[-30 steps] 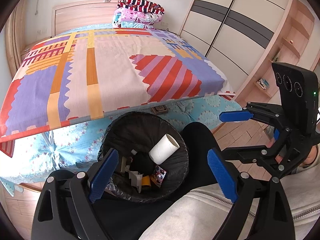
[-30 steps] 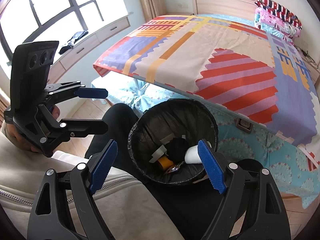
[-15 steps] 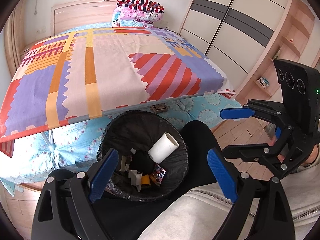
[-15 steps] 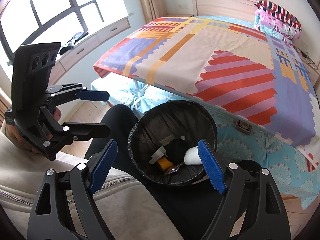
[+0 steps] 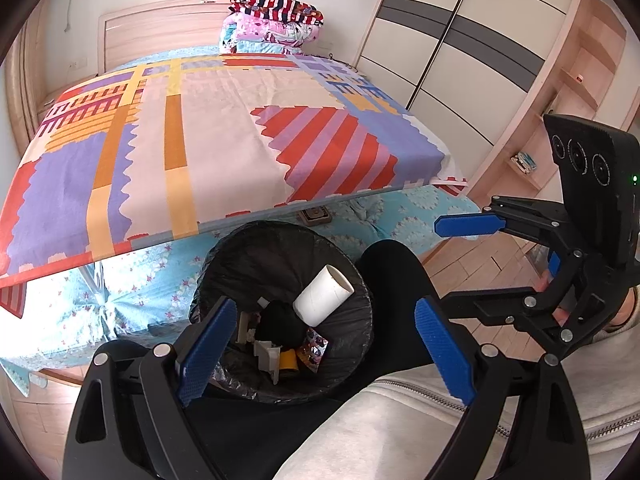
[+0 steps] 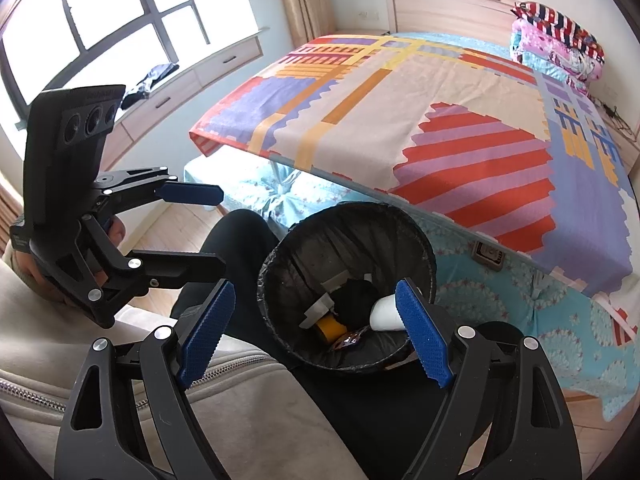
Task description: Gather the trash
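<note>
A black-lined trash bin (image 5: 276, 240) stands on the floor between the person's legs at the foot of the bed; it also shows in the right wrist view (image 6: 424, 240). Inside lie a white cardboard tube (image 5: 322, 295), a black lump (image 5: 278, 320), white scraps, an orange piece (image 6: 330, 328) and a shiny wrapper (image 5: 314, 350). My left gripper (image 5: 324, 350) hangs open and empty above the bin. My right gripper (image 6: 316, 334) is open and empty over the bin too. Each gripper shows in the other's view: the right one (image 5: 452, 264) and the left one (image 6: 214, 228).
The bed with a patterned cover (image 5: 208, 140) fills the space behind the bin, folded quilts (image 5: 276, 24) at its head. A wardrobe (image 5: 460, 52) and shelves stand on the right, a window bench (image 6: 160, 88) on the left. Wooden floor (image 5: 472, 260) lies around the legs.
Both grippers stay open and empty over the bin. The right gripper has drifted slightly down in the left wrist view; the bin's contents have not moved.
</note>
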`<state>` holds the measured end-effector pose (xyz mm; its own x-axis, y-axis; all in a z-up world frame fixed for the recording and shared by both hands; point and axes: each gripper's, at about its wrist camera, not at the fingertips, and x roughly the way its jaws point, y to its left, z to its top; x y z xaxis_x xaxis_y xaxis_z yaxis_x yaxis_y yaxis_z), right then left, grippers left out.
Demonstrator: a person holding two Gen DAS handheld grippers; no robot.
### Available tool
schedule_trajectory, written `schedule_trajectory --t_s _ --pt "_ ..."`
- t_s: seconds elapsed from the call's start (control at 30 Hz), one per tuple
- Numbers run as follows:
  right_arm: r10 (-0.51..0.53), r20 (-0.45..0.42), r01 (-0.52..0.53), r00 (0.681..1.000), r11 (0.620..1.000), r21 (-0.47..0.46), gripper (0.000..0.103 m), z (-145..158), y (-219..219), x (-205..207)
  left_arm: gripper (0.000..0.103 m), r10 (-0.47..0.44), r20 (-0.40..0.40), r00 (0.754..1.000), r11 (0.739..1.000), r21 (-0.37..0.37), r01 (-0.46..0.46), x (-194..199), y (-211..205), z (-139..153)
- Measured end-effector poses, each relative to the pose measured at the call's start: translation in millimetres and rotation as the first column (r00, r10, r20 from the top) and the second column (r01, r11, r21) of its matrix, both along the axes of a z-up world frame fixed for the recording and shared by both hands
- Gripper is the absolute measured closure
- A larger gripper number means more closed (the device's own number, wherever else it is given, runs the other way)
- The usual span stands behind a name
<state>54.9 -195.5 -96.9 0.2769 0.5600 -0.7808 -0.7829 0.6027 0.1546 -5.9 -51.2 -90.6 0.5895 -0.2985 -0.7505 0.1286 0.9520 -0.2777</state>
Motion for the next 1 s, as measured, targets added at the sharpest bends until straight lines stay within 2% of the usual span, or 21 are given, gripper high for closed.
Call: schedule_trajectory --t_s 1.0 --pt "0.001 0.005 -0.001 1.000 1.000 0.000 0.021 0.4 -0.6 1.6 0.015 -0.010 -0.015 1.000 1.000 0.006 0.010 2.9 -2.1 0.4"
